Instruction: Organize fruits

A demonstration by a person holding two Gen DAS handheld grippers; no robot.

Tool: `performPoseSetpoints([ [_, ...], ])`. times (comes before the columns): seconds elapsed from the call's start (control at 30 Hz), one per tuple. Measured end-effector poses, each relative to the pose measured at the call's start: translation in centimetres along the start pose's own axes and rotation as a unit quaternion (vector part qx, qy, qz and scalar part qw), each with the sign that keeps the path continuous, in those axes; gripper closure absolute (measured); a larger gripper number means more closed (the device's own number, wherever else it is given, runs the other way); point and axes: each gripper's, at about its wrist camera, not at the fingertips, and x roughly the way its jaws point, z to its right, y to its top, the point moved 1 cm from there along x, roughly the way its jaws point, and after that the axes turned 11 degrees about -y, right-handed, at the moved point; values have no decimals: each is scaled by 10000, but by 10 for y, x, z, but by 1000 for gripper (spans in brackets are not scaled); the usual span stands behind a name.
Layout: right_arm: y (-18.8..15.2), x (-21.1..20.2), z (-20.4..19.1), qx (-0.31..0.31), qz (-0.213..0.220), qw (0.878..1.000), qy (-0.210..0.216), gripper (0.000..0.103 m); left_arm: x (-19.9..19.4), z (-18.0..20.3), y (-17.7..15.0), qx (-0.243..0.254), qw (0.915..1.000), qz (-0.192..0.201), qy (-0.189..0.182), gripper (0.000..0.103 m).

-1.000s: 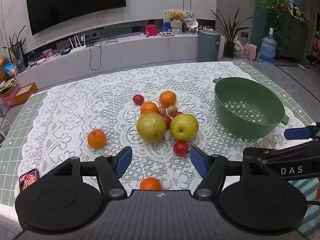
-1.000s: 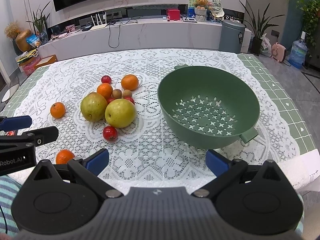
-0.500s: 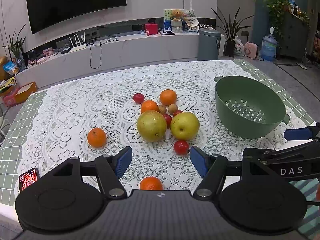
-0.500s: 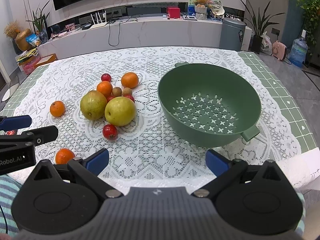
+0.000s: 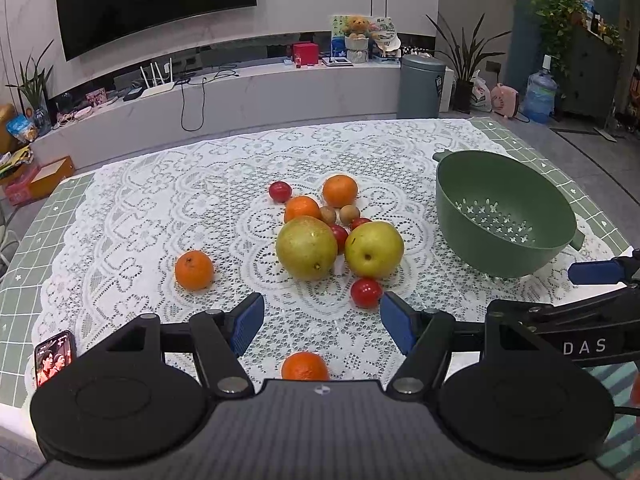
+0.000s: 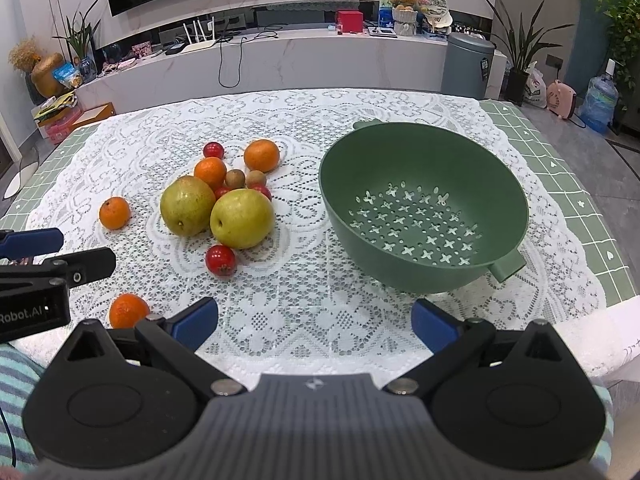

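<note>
Nothing is displaced since the earlier frames. Both the left gripper and right gripper are held open and empty; fruits, pears included, lie left of the empty green colander, apparently awaiting transfer.

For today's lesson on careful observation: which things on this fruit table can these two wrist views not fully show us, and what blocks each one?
- Nearest orange: left wrist view, lower part hidden behind the left claw's body.
- Small red fruits in the cluster: both views, largely hidden behind the two pears, so their count is uncertain.
- Phone: left wrist view, lower end covered by the claw body.
- Colander: no fruit visible inside; its underside is unseen.
</note>
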Motion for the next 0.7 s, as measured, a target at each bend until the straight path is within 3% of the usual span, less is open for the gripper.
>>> performPoseSetpoints([
  [0.27,-2,-7,-8,-238,1011,9933,503,4,2,-12,3,-124,9997,118,-158,25],
  [0.37,0,-5,-16,-454,1234,9902,477,4,8,-18,4,-199,9995,24,-230,32],
  [0.6,10,10,-37,-862,1261,9862,636,5,17,-26,8,-184,9995,55,-242,37],
  [0.7,12,17,-48,-1103,1283,9839,569,15,25,-29,10,-186,9998,-30,-92,38],
])
